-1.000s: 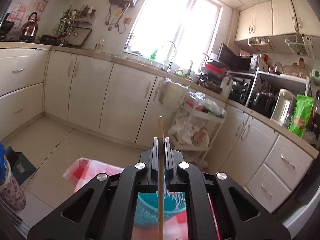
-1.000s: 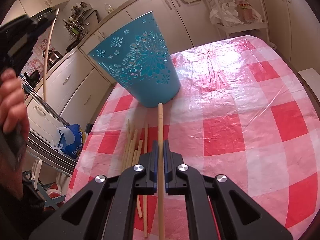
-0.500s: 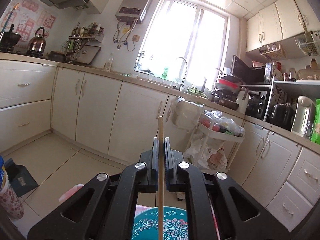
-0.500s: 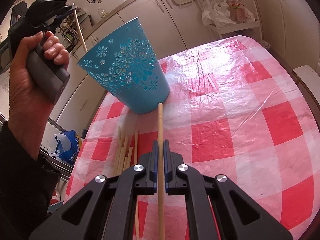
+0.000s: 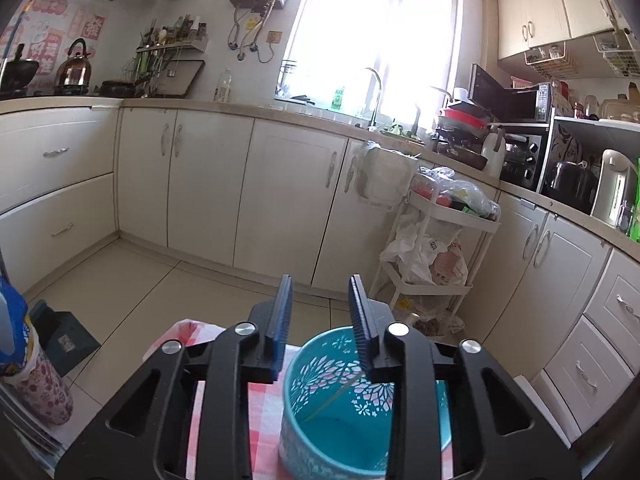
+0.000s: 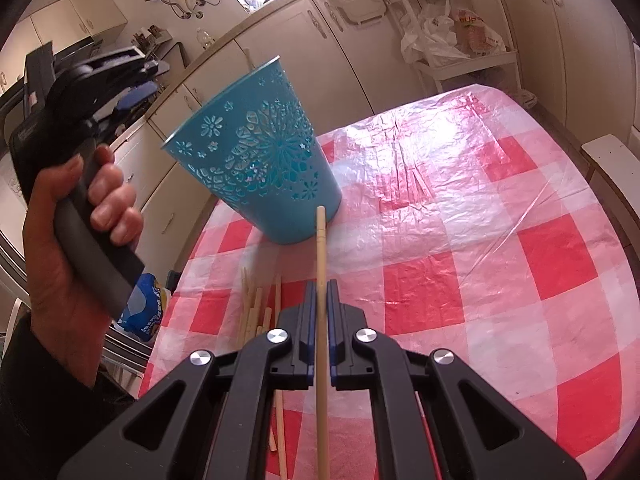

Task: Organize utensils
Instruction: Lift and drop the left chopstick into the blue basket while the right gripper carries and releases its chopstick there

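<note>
A blue cut-out bucket (image 6: 260,156) stands on the red-checked tablecloth (image 6: 460,264). In the left wrist view the bucket (image 5: 360,408) is just below my left gripper (image 5: 320,300), which is open and empty. One chopstick (image 5: 336,394) leans inside the bucket; its tip (image 6: 248,56) sticks above the rim in the right wrist view. My right gripper (image 6: 319,300) is shut on a chopstick (image 6: 321,300) that points toward the bucket's base. Several loose chopsticks (image 6: 256,312) lie on the cloth left of it. The left gripper (image 6: 116,72) shows above and left of the bucket.
The table's left edge (image 6: 172,300) drops to a blue bag on the floor (image 6: 144,312). A white trolley with bags (image 5: 436,248) and kitchen cabinets (image 5: 208,184) stand beyond the table. A white chair edge (image 6: 612,168) is at the right.
My left gripper has opened and let go of its chopstick, which now lies inside the bucket. The right gripper keeps its chopstick, little moved.
</note>
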Action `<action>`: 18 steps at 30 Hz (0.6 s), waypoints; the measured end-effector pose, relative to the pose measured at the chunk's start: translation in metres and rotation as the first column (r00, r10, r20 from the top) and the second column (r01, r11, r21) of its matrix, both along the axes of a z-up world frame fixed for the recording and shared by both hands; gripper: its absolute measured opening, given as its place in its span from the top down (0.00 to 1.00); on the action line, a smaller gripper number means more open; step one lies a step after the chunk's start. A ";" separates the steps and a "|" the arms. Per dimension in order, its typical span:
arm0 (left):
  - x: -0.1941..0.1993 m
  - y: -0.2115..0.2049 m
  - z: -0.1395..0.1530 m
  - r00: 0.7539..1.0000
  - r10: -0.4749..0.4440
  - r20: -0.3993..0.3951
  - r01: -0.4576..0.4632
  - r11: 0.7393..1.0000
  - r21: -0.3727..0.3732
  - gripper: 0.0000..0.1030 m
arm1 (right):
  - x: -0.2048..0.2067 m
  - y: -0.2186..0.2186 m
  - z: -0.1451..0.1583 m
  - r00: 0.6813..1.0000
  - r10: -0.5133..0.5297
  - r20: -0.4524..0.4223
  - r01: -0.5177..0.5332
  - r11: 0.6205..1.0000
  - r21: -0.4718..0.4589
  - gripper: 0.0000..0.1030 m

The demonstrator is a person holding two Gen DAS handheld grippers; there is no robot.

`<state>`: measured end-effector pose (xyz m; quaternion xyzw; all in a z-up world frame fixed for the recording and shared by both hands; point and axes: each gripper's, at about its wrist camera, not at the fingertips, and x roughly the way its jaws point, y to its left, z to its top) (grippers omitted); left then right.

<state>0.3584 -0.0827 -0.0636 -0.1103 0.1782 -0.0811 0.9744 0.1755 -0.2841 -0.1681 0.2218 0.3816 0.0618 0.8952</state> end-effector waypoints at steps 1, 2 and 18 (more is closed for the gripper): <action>-0.010 0.008 0.002 1.000 0.021 -0.007 -0.021 1.000 -0.012 0.58 | -0.002 0.000 0.005 1.000 -0.001 0.021 0.001 1.000 0.003 0.94; -0.021 0.017 0.005 0.999 0.043 -0.009 -0.043 0.999 -0.026 0.54 | -0.004 0.000 0.010 0.999 -0.002 0.044 0.002 1.000 0.005 0.94; -0.049 0.099 0.013 0.986 0.146 -0.078 -0.159 0.968 -0.195 0.42 | 0.079 0.018 0.168 0.849 -0.102 0.518 0.059 0.993 0.099 0.94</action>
